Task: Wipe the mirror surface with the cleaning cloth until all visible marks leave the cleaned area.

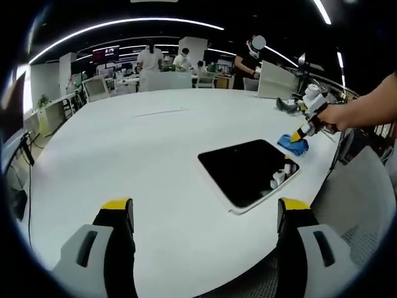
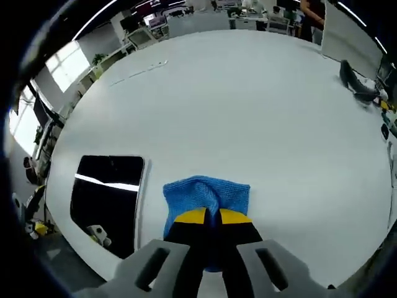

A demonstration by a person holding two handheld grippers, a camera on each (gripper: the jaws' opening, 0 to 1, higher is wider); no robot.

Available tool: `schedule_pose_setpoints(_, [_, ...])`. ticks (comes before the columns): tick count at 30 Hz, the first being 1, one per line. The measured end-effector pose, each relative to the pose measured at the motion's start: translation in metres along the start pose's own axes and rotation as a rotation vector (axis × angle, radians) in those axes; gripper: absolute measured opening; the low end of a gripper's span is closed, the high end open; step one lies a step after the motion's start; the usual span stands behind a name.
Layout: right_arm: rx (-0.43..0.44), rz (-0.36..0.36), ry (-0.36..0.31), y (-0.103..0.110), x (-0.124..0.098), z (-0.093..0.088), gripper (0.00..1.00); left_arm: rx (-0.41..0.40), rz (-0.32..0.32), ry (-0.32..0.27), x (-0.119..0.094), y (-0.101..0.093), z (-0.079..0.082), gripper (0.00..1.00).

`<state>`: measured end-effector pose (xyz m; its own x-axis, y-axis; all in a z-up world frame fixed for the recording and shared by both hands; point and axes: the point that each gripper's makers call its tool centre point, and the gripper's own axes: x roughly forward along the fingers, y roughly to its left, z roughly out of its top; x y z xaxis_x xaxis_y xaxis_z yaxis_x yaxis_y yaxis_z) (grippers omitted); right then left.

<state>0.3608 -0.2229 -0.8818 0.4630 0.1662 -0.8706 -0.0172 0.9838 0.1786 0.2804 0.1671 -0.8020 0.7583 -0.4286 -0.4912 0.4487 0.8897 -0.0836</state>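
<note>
Nearest your right gripper [image 2: 212, 218], the two yellow-tipped jaws are pressed together on one blue cleaning cloth [image 2: 205, 192], pinching its near edge against the white table [image 2: 248, 112]. The part of the cloth under the jaws is hidden, so you cannot see how much of it is gripped. Just to the left in the right gripper view lies one mirror [image 2: 107, 197], dark and flat on the table, apart from the cloth; its near end is cut off by the view's edge.

Close to your left gripper [image 1: 206, 211], the jaws stand spread wide with nothing between them, hovering over the table's near edge. Beyond them, the left gripper view shows the same single mirror [image 1: 248, 171], with pale reflections (too small to make out) at its right corner. Just past that corner sits the cloth [image 1: 293, 145], with your right gripper [image 1: 296, 135] clamped on it and your hand [image 1: 335, 117] behind.

Farther off, one dark object [image 2: 356, 84] lies near the table's far right side; its nature is hard to tell. At the back, several people [image 1: 151, 59] stand among desks, blurred by distance.
</note>
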Motion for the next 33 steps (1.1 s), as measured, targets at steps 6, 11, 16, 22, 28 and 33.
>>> schedule_pose_setpoints(6, [-0.056,-0.003,-0.051,0.001,-0.004,0.001,0.02,0.003,0.001,0.011,0.001,0.001,-0.003,0.94])
schedule_pose_setpoints(11, [-0.117,0.000,-0.063,0.011,-0.005,0.001,0.11,0.008,0.001,0.015,0.002,0.002,-0.003,0.94])
schedule_pose_setpoints(16, [-0.169,-0.036,-0.084,0.016,-0.004,-0.001,0.15,0.002,0.002,0.017,0.001,0.002,-0.003,0.94])
schedule_pose_setpoints(22, [-0.268,-0.052,-0.093,0.026,-0.003,-0.003,0.27,-0.025,0.021,0.022,0.001,0.007,-0.005,0.95])
schedule_pose_setpoints(28, [-0.229,-0.061,-0.131,0.029,-0.002,0.000,0.35,-0.025,0.023,0.011,0.000,0.005,-0.002,0.96])
schedule_pose_setpoints(33, [-0.139,0.126,-0.197,0.043,-0.016,0.014,0.54,-0.065,0.009,-0.018,-0.001,0.004,0.003,0.99])
